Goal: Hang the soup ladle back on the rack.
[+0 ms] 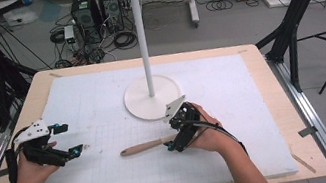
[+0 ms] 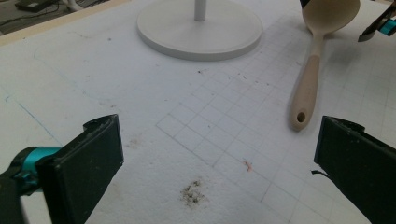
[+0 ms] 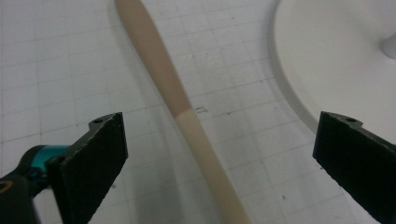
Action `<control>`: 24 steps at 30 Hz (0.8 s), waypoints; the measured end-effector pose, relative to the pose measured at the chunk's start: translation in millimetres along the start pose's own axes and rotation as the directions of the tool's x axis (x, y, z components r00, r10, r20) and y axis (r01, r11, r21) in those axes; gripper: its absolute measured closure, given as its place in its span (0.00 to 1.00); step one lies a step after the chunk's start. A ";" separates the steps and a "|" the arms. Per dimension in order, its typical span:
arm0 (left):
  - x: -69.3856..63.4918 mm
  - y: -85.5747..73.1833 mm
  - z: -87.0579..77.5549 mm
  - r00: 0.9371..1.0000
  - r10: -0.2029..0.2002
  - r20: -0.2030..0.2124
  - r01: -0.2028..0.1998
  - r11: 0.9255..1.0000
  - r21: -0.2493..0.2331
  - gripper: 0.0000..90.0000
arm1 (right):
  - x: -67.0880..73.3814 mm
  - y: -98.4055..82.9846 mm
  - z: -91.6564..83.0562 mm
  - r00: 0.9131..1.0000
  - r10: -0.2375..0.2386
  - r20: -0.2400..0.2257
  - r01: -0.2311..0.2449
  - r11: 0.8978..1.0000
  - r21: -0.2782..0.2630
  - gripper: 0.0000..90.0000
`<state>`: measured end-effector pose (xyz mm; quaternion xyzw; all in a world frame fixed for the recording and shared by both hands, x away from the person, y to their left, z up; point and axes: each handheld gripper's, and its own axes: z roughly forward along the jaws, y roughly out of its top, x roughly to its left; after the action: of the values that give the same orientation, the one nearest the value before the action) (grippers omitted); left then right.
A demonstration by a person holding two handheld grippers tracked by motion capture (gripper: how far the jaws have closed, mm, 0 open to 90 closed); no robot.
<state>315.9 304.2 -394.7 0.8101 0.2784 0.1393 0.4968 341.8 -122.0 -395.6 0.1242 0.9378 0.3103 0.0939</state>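
A wooden spoon (image 1: 143,147) with a beige silicone head lies flat on the white gridded mat (image 1: 103,107), its handle pointing left. My right gripper (image 1: 173,138) hovers over the spoon's head end with its jaws spread wide. In the right gripper view the spoon's shaft (image 3: 187,116) runs up between the two black pads (image 3: 93,158), touching neither. My left gripper (image 1: 70,138) stands open over the mat to the left. In the left gripper view the spoon (image 2: 308,88) lies ahead at the right, its bowl at the top.
A white stand with a round base (image 1: 153,104) and a tall pole (image 1: 141,34) topped by hooks stands at the mat's middle back, just behind my right gripper. The wooden table edge (image 1: 30,99) frames the mat. Cables, computers and boxes lie on the floor beyond.
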 end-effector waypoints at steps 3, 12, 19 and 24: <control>0.0 -0.2 -0.3 1.000 -0.004 -0.004 0.004 1.000 -0.001 0.02 | 1.0 4.6 8.5 1.000 -0.021 -0.021 0.022 0.999 0.028 0.05; 1.1 -0.9 -2.5 1.000 -0.006 -0.009 0.006 1.000 -0.006 0.02 | -2.7 6.7 24.0 0.997 -0.031 -0.072 0.038 0.995 0.093 0.17; 0.2 0.3 -2.8 1.000 -0.001 -0.010 0.001 1.000 -0.005 0.02 | -3.2 8.5 30.0 0.993 -0.047 -0.112 0.061 0.990 0.126 0.27; -0.4 0.7 -1.8 1.000 0.001 -0.010 -0.001 1.000 -0.004 0.02 | -3.8 9.2 32.2 0.989 -0.048 -0.137 0.067 0.988 0.142 0.37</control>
<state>314.9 305.1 -393.1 0.8086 0.2800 0.1443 0.4969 355.1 -97.9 -415.1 0.0827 0.9654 0.2453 0.0306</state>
